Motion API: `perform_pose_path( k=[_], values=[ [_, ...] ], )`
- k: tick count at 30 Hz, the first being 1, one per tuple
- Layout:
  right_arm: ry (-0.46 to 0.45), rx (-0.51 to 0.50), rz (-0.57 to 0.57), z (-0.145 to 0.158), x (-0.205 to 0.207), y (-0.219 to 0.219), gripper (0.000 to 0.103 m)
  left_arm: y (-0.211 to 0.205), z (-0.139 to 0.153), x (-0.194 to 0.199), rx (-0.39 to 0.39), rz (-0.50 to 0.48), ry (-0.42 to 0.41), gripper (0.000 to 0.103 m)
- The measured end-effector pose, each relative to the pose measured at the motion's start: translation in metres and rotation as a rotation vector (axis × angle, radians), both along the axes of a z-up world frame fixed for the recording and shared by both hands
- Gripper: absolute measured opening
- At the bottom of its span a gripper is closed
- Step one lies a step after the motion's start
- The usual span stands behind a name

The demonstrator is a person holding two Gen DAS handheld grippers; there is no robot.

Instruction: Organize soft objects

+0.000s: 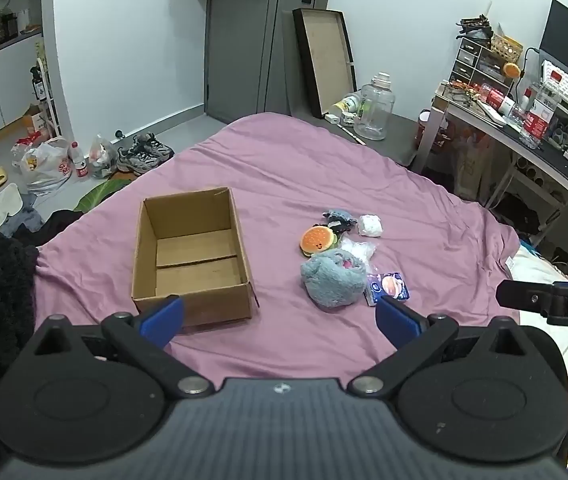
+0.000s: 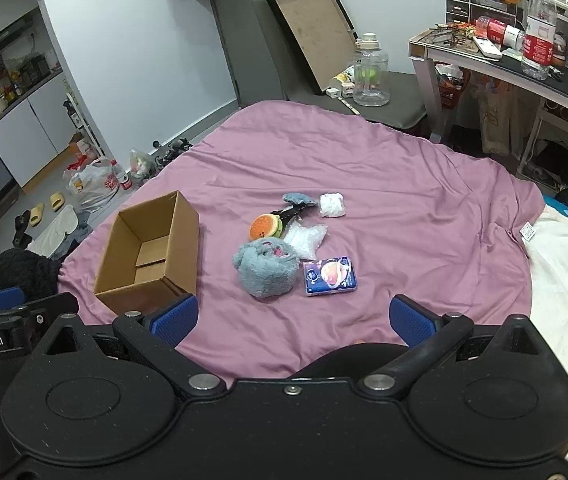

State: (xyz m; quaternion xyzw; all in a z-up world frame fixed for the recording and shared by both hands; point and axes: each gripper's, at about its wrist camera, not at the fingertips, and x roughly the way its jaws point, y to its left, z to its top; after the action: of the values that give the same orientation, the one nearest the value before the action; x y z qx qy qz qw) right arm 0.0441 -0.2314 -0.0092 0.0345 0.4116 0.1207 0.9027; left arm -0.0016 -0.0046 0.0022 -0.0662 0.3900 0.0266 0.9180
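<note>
Centrally, soft things: a grey plush toy [image 2: 266, 272] lies on the bed beside a burger plush [image 2: 265, 227], a small grey-and-dark cloth piece [image 2: 298, 200], a white bundle [image 2: 332, 205], a clear plastic bag [image 2: 306, 240] and a blue tissue pack [image 2: 329, 276], all clustered close together.
Cardboard box: the cardboard box [image 1: 192, 254] sits open-topped on the bed, left of the cluster and apart from it; nothing shows inside.
Left tongs: the left tongs [image 1: 280, 318] are spread wide, holding nothing, hovering at the near edge of the box and the cluster.
Right tongs: the right tongs [image 2: 294, 320] are likewise wide apart and hold nothing, short of the tissue pack.
Surface: a wrinkled pink bedsheet [image 1: 304, 168] covers the bed.
Room: a large clear water jug [image 1: 375, 108] and a leaning shallow box lid [image 1: 324, 60] stand past the bed's far end; a cluttered desk [image 2: 524, 68] is to the right; shoes [image 1: 142, 154] and plastic bags [image 1: 46, 166] lie on the floor to the left.
</note>
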Motion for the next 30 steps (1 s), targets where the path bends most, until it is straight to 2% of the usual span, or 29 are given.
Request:
perform_pose_path(
  k=[30],
  values=[
    [-0.008, -0.008, 0.001, 0.003, 0.000, 0.002, 0.103, 0.010, 0.007, -0.001, -0.004, 0.009, -0.007, 0.101]
  ],
)
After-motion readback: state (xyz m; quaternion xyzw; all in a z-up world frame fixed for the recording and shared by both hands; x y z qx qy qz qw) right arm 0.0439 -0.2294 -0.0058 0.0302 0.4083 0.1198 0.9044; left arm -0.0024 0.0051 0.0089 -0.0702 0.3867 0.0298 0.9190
